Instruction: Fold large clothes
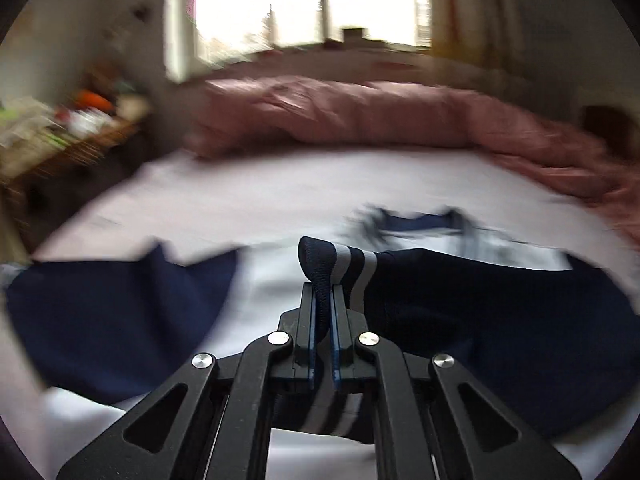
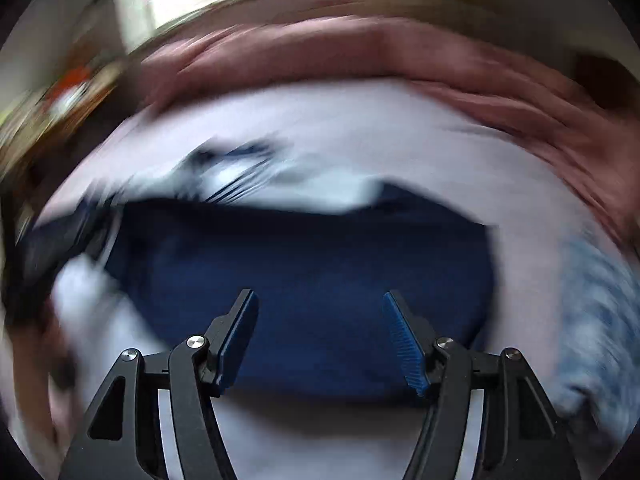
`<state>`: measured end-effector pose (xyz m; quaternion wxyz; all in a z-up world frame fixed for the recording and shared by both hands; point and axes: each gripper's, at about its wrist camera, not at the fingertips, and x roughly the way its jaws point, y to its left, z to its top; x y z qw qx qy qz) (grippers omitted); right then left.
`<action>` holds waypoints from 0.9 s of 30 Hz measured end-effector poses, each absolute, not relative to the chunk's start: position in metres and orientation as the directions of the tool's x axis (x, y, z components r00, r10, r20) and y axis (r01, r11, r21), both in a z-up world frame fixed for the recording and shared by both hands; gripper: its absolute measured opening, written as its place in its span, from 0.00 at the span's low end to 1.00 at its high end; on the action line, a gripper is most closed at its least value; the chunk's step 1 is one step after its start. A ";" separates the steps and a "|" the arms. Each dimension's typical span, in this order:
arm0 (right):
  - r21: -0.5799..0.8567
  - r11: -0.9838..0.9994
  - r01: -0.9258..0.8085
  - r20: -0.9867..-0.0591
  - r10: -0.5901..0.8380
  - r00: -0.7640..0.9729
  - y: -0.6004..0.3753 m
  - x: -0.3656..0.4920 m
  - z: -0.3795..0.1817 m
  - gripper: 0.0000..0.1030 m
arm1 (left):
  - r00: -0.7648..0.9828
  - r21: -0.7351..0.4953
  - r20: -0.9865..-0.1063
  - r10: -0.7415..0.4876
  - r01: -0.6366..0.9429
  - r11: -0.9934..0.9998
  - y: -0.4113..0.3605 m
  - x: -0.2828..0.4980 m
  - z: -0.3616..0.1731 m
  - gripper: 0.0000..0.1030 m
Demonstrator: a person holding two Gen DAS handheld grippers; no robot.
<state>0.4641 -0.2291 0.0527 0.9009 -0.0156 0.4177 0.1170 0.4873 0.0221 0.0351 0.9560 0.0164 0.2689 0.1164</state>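
My left gripper [image 1: 323, 300] has its jaws clamped together on a ribbed navy cuff [image 1: 320, 264] with grey stripes, which pokes up in a loop just past the fingertips. The blue pads [image 1: 336, 344] press on it from both sides. My right gripper [image 2: 320, 300] points steeply down at the navy garment [image 2: 312, 264], jaws spread wide, nothing between its pads [image 2: 404, 340]. The right-wrist view is heavily blurred.

— What have you got there?
— Your navy garment [image 1: 460, 312] with white panels is spread across the pale sheet, rumpled. Its ribbed, grey-striped cuff [image 1: 320, 268] stands pinched upright; from your right camera the navy body [image 2: 312, 280] lies flat, blurred
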 end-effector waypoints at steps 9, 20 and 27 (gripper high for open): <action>-0.055 0.958 -0.281 -0.873 0.090 0.479 -0.179 0.488 -0.010 0.65 | 0.833 0.009 -0.509 0.216 -0.246 0.969 0.049 0.483 0.034 0.05; 0.204 0.948 -0.246 -0.779 0.309 0.545 -0.220 0.486 0.025 0.61 | 0.824 0.000 -0.517 0.235 -0.274 0.962 0.053 0.493 0.028 0.07; 0.082 0.987 0.138 -0.855 -0.002 0.519 -0.249 0.511 -0.002 0.61 | 0.897 -0.066 -0.422 0.129 -0.172 0.983 0.051 0.463 0.057 0.46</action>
